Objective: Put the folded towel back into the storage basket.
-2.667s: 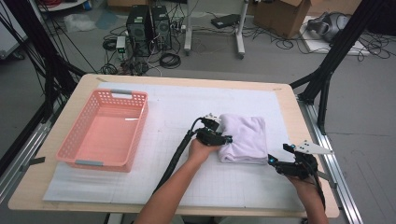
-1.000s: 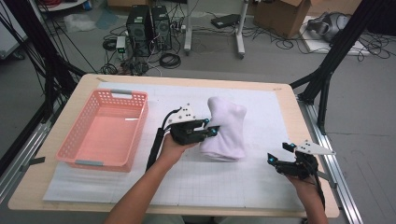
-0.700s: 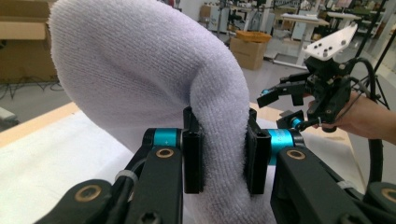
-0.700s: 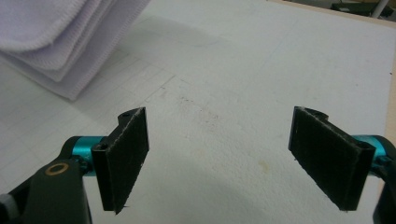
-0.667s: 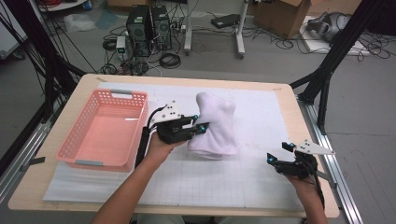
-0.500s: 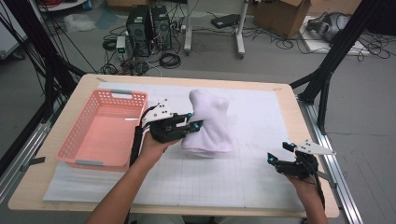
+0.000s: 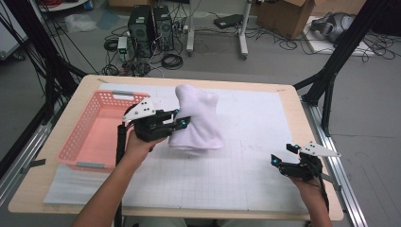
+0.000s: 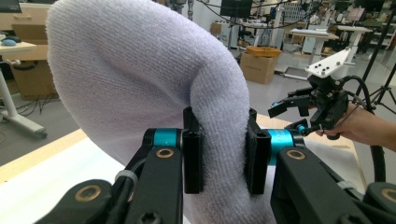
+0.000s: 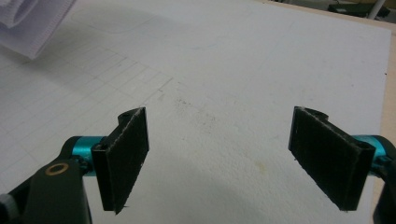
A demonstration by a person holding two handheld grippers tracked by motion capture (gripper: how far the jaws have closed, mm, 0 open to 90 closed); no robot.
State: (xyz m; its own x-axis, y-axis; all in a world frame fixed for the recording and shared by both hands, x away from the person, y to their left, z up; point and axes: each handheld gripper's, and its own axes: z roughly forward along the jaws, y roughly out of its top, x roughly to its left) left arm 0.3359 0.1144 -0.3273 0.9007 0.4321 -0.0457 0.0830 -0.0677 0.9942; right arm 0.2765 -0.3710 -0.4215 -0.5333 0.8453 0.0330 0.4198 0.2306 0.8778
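Observation:
A folded white towel (image 7: 198, 118) hangs in the air over the white gridded mat (image 7: 246, 165), just right of the pink basket (image 7: 97, 137). My left gripper (image 7: 182, 124) is shut on the towel's thick folded edge (image 8: 219, 140), which is squeezed between both pads. The towel bulges up and drapes down past the jaws. My right gripper (image 7: 279, 163) rests low near the table's front right corner, open, with nothing between its pads (image 9: 123, 156). A corner of the towel (image 9: 32, 23) shows at the top left of the right gripper view.
The pink basket stands on the left part of the table, with nothing inside it. The wooden table edge (image 7: 293, 92) borders the mat. Black frame legs (image 7: 331, 75) rise at the right, and computers and cables (image 7: 151, 28) lie on the floor beyond.
My left gripper has carried the towel up off the mat and leftward, toward the basket. The right gripper has stayed in place.

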